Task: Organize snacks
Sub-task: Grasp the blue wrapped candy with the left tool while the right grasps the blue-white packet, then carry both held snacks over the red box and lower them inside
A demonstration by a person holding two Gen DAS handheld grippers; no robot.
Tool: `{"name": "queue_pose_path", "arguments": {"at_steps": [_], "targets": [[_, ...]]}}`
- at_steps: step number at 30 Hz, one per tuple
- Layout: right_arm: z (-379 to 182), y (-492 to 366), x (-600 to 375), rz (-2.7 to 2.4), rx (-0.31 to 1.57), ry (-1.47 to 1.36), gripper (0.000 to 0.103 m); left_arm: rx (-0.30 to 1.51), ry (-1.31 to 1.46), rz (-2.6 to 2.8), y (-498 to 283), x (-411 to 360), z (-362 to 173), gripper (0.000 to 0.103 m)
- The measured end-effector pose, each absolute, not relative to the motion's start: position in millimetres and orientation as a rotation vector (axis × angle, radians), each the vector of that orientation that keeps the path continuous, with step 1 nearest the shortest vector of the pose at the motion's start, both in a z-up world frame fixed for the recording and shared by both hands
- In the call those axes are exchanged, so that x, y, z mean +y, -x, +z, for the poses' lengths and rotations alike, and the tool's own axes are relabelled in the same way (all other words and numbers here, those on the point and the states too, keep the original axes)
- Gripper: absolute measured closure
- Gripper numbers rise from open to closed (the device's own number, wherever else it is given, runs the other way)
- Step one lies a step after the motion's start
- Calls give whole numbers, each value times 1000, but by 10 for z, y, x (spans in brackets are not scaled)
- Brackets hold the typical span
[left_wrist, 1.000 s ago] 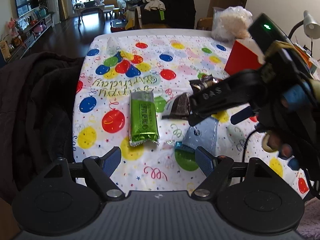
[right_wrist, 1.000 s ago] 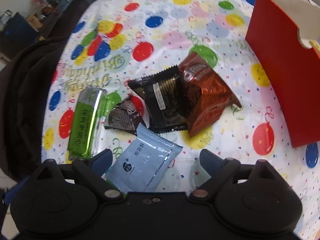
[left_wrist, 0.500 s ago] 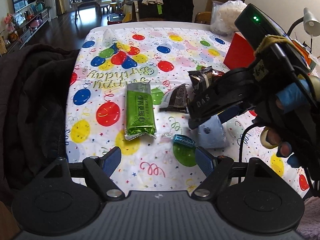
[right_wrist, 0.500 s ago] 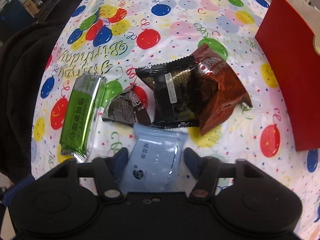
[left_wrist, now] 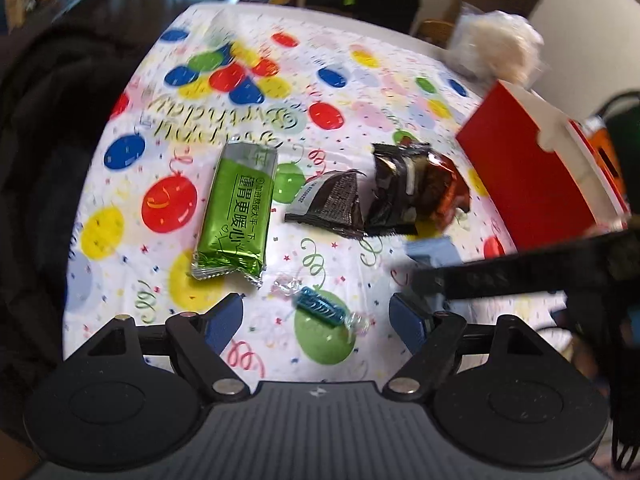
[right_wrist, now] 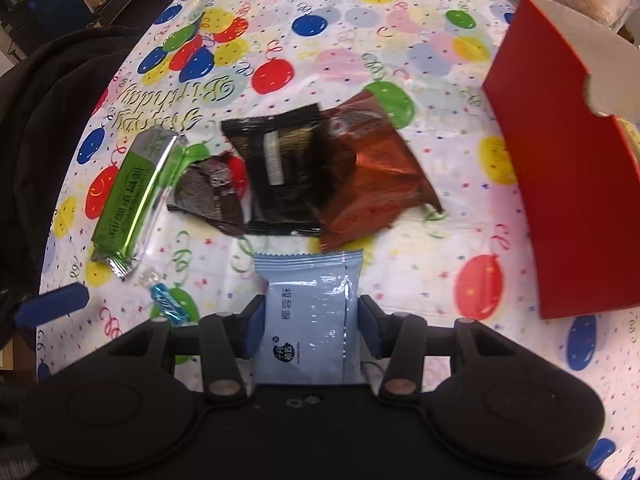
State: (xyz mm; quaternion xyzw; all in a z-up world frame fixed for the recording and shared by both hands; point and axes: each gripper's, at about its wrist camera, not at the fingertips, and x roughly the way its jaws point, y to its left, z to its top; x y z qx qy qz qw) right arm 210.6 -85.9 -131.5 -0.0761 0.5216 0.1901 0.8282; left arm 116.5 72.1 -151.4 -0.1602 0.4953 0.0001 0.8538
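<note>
My right gripper (right_wrist: pixel 312 316) is closing its jaws, and the pads press both sides of a light blue snack packet (right_wrist: pixel 308 312) lying on the balloon tablecloth (right_wrist: pixel 400 40). Beyond it lie a black packet (right_wrist: pixel 280 172), a brown-red packet (right_wrist: pixel 372 172), a small dark wrapper (right_wrist: pixel 212 196) and a green bar (right_wrist: pixel 132 200). My left gripper (left_wrist: pixel 316 314) is open, low over a small blue wrapped candy (left_wrist: pixel 318 306) that lies between its fingers, untouched. The green bar (left_wrist: pixel 236 208) is just ahead to the left. A red box (left_wrist: pixel 528 168) stands at the right.
The red box (right_wrist: pixel 560 184) has an open top with a notch in its rim. A dark coat (left_wrist: pixel 48 140) hangs along the table's left edge. A clear bag of white stuff (left_wrist: pixel 496 48) sits behind the box. The right tool's black body (left_wrist: pixel 520 272) crosses the left view.
The right jaws went from wide apart to closed against the light blue packet, which now lies straight between them. The left gripper moved forward and lower, over the blue candy.
</note>
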Motion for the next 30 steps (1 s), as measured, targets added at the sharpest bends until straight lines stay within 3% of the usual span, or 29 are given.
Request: {"name": "queue_pose_path", "arguments": {"at_steps": [2,5,8,12,19,26,30], "targets": [[-1295,-2108,-932,411,1098,156,56,1061,363,32,-1232,697,-1542,27],[-1261,-2096,-1011,433,1079,161,56,1097,364,70,-1323,609,-1591,43],[-1228,-2070,-1072,474,1060,183,56,1118,314,104,-1371,470,-1623,47],[-1182,-2027,-1144,546,1039,216,56,1140,308,168,-1422,369,-1653,63],[-1098,-1966,-1273,663,984,284,56,1147,359,281,-1427,313,-1689,70],[-913,-1909,-1443,760,903,331,56,1133,416,361,-1395,306,-1696,89],[-776,-1924,-1578,794,863,325,56,1112,422,381,-1377,265,-1684,91]]}}
